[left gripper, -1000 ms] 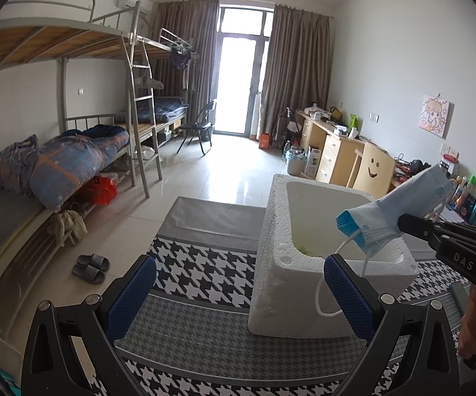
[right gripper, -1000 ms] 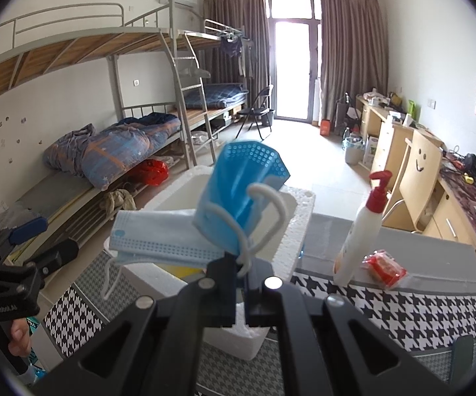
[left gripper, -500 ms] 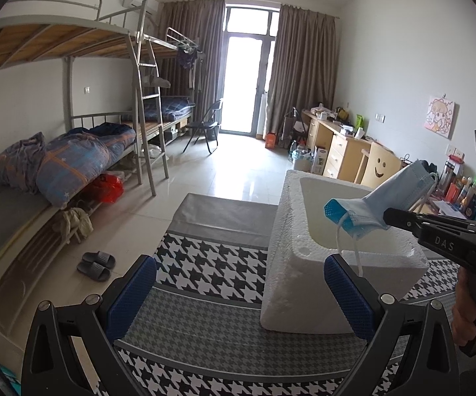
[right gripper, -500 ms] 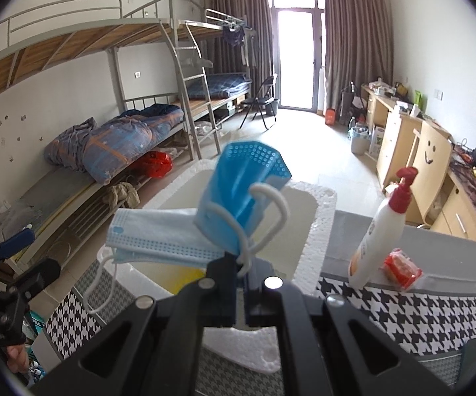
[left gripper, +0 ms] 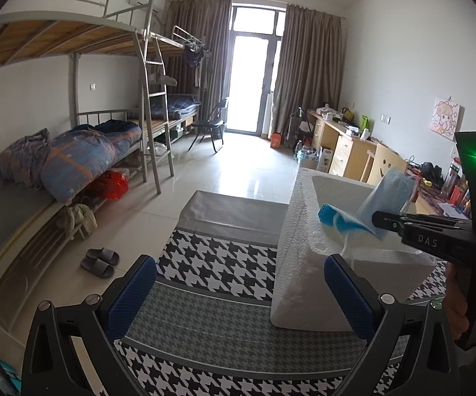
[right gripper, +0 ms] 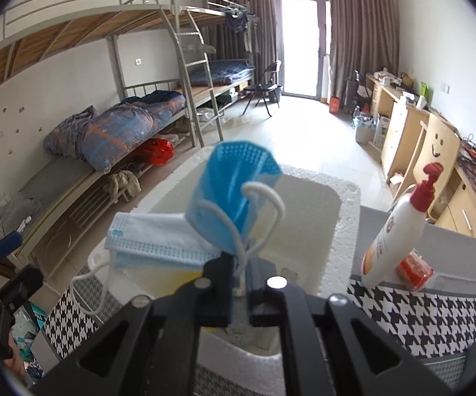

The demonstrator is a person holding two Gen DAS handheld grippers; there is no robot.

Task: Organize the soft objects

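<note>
My right gripper (right gripper: 239, 275) is shut on blue face masks (right gripper: 234, 191), held just above the open white foam box (right gripper: 347, 204). One mask folds upward, another (right gripper: 158, 241) lies out to the left with ear loops dangling. In the left wrist view the right gripper (left gripper: 378, 221) holds the masks (left gripper: 383, 198) over the foam box (left gripper: 304, 231). My left gripper (left gripper: 238, 290) is open and empty, above the houndstooth cloth to the left of the box.
The houndstooth table cloth (left gripper: 218, 264) covers the table. A white pump bottle with a red cap (right gripper: 399, 227) and a red packet (right gripper: 414, 269) stand right of the box. Bunk beds (left gripper: 73, 151) are left, desks (left gripper: 347, 148) right.
My right gripper has carried the masks forward and lower over the foam box opening. The left gripper has drifted left, so the box sits further right in its view.
</note>
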